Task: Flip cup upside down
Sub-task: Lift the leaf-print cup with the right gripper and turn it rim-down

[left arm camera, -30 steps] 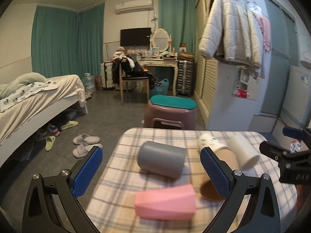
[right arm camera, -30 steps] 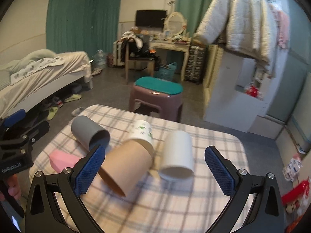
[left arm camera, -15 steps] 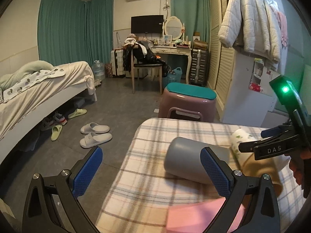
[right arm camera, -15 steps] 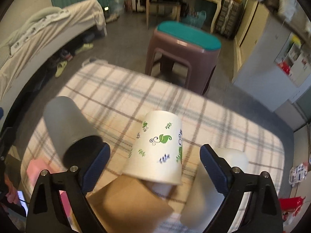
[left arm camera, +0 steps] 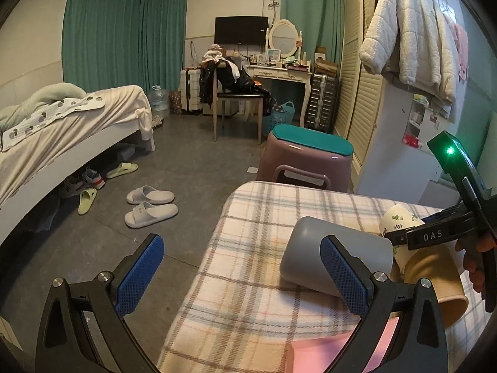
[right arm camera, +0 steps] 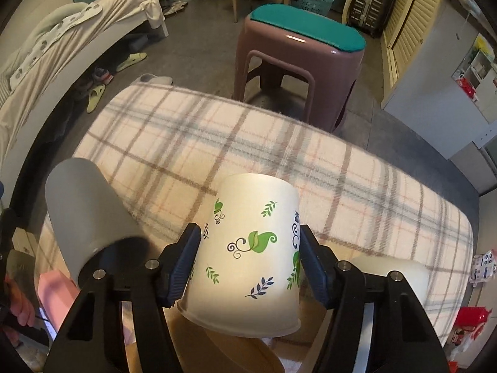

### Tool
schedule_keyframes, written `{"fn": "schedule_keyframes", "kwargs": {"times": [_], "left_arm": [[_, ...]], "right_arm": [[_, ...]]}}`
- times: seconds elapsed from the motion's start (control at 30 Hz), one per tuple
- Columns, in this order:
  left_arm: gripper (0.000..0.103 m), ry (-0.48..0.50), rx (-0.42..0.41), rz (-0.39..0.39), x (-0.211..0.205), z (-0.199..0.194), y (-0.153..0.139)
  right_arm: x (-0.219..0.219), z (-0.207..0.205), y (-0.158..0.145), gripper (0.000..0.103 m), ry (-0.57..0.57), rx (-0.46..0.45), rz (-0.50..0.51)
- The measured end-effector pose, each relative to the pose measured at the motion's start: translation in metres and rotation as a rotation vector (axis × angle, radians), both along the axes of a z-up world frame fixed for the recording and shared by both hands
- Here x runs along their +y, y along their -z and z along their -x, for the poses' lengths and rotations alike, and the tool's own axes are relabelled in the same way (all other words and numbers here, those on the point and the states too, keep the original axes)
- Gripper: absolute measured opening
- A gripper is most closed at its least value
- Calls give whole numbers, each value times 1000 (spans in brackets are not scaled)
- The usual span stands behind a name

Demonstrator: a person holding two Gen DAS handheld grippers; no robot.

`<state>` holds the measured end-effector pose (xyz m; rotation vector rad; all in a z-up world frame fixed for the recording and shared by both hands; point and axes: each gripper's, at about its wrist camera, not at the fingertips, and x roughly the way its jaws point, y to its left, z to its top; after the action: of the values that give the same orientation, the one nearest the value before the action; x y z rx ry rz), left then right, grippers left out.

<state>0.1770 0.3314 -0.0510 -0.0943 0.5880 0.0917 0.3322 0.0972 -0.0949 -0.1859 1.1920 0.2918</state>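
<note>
The white paper cup printed with green leaves (right arm camera: 251, 248) sits between the two black fingers of the right claw (right arm camera: 248, 245), whose blue pads press its sides; its closed base points away from the claw and its open rim faces back toward the wrist. In the left wrist view the same cup (left arm camera: 396, 217) shows only partly, behind the right claw's black body. Directly below the held cup lies a brown paper cup (right arm camera: 236, 351), on its side. To the left of the right claw, a grey plastic cup (right arm camera: 84, 214) lies on its side with its dark mouth toward the camera, and a pink block (right arm camera: 57, 292) lies beyond it at the frame's lower left. To the claw's right rests a plain white cup (right arm camera: 391, 273), also on its side. All lie on the plaid-covered table (right arm camera: 279, 152). The left claw (left arm camera: 242, 276) hangs wide apart with nothing between its pads, at the table's near edge beside the grey cup (left arm camera: 310, 261).
</note>
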Motion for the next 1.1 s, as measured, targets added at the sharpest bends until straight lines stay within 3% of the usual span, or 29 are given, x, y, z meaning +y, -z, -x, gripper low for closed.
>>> {"fn": "schedule_keyframes", "kwargs": {"times": [0.13,0.37,0.5,0.63,0.87,1.1], "left_arm": [[103,-20,-6,-2,6,7,-4],[103,-46,-51,21,7,35,-24],[103,-33,-91,7,-4,58,-36],[103,-5,-109,24,-14,81,-43],[103,59,-141,25,-39,117,-51],[103,99,-132,7,-59,139,-45]], "right_arm": [[0,3,-22,62,7,-58,-34],[-5,34,-97,62,7,-221,-87],[-20,64,-136,62,30,-292,-104],[-37,104,-156,62,65,-318,-106],[-63,191,-144,62,123,-288,-106],[-76,244,-77,62,167,-174,-112]]}}
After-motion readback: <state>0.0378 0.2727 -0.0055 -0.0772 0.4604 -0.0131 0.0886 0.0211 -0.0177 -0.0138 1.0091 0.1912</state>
